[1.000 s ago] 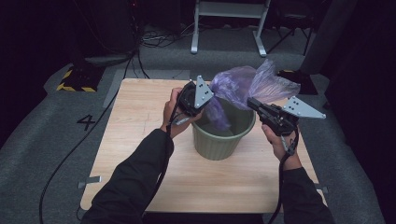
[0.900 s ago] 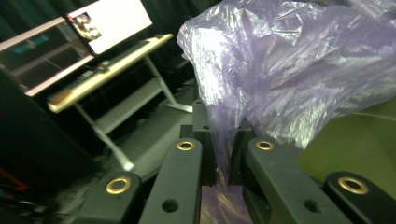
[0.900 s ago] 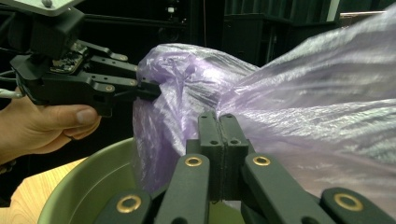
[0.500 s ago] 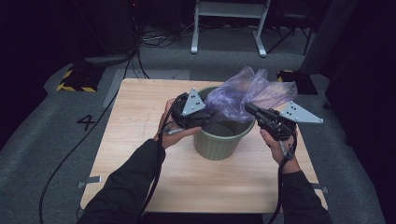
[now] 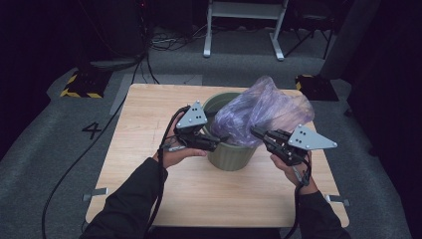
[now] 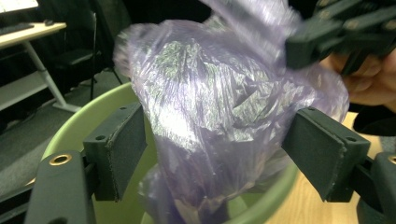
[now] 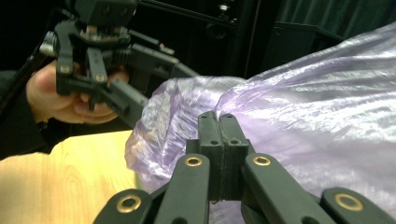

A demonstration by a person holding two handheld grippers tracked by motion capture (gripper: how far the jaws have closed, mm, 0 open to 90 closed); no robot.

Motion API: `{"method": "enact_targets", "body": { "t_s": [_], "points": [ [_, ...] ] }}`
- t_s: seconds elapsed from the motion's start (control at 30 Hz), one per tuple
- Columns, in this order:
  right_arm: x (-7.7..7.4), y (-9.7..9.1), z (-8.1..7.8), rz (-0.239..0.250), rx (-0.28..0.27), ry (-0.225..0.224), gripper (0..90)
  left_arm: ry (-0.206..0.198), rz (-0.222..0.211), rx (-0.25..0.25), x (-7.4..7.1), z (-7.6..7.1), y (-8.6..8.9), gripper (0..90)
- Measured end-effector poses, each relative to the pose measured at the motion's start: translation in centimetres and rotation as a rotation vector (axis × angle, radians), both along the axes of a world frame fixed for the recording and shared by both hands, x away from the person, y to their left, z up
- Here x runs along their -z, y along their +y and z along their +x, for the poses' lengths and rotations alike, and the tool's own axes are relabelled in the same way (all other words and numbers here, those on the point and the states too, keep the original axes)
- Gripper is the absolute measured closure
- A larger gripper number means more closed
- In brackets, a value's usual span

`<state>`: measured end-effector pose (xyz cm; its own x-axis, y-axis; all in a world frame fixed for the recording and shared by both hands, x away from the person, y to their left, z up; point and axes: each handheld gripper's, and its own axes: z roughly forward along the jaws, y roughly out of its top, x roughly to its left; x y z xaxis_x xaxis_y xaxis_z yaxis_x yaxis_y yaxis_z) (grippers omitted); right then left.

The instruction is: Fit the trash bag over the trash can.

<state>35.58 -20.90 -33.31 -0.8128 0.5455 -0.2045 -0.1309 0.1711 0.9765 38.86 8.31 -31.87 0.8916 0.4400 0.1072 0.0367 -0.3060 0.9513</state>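
The work in hand seems to be lining the green bin (image 5: 230, 152), which stands near the middle of the wooden table (image 5: 149, 129), with the purple plastic bag (image 5: 261, 112). The bag sits partly inside the bin and bulges out over its far right rim. The right gripper (image 7: 218, 122) has its jaws closed on a fold of the film. The left gripper (image 6: 219, 154) has just been opening its jaws; they stand wide on either side of the bag without pressing it. I think the left one should take the bag's edge and pull it over the near left rim, slowly, so the thin film does not tear.
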Motion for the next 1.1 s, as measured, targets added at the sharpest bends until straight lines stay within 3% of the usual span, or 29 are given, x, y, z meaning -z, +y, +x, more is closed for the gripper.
{"method": "enact_targets", "body": {
  "t_s": [0.1,0.2,0.23,0.27,0.3,0.33,0.37,0.4,0.43,0.5,0.57,0.63,0.83,0.87,0.97,1.1],
  "points": [
    [0.2,0.4,-0.5,-0.021,-0.013,-0.016,90.0,-0.007,-0.015,0.011,-0.6,-0.9,-0.1,21.5],
    [0.3,0.6,-0.8,-0.039,-0.008,-0.028,90.0,-0.020,0.005,0.005,-0.8,-1.6,-0.2,22.3],
    [0.3,0.5,-0.9,-0.040,-0.001,-0.032,90.0,-0.025,0.033,-0.012,-0.7,-1.8,-0.2,25.5],
    [0.3,0.5,-0.9,-0.040,-0.001,-0.032,90.0,-0.025,0.033,-0.012,-0.7,-1.8,-0.2,29.6],
    [0.3,0.5,-1.0,-0.038,0.010,-0.039,90.0,-0.053,0.071,-0.041,-0.3,-1.9,-0.3,29.6],
    [0.1,0.0,-1.1,-0.021,0.033,-0.045,90.0,-0.057,0.099,-0.065,0.1,-1.4,-0.1,46.2],
    [0.0,-0.2,-1.1,-0.011,0.053,-0.048,90.0,-0.057,0.099,-0.065,0.1,-1.4,-0.1,46.6],
    [0.0,-0.2,-1.1,-0.011,0.053,-0.048,90.0,-0.029,0.099,-0.072,0.4,-0.8,0.0,46.6],
    [-0.2,-0.8,-0.9,0.013,0.093,-0.053,90.0,0.027,0.099,-0.099,0.9,0.5,0.4,43.5],
    [-0.4,-1.3,-0.8,0.031,0.138,-0.060,90.0,0.081,0.078,-0.103,1.4,1.7,0.9,31.6],
    [-0.6,-1.9,-0.6,0.051,0.173,-0.063,90.0,0.117,0.062,-0.105,1.8,2.5,1.5,20.5],
    [-0.7,-2.4,-0.5,0.064,0.187,-0.064,90.0,0.127,0.039,-0.099,1.9,2.7,2.1,17.0],
    [-0.4,-2.1,-0.7,0.045,0.127,-0.060,90.0,0.105,-0.040,-0.078,0.9,2.1,2.6,16.3],
    [-0.2,-1.3,-1.0,0.005,0.101,-0.072,90.0,0.099,-0.047,-0.072,0.6,1.8,2.4,16.4],
    [0.1,-0.3,-1.6,-0.037,0.066,-0.087,90.0,0.063,-0.066,-0.030,-0.6,0.2,1.3,17.0],
    [0.5,0.9,-2.1,-0.087,0.028,-0.097,90.0,0.031,-0.077,-0.017,-1.9,-1.3,0.2,19.6]
  ]
}}
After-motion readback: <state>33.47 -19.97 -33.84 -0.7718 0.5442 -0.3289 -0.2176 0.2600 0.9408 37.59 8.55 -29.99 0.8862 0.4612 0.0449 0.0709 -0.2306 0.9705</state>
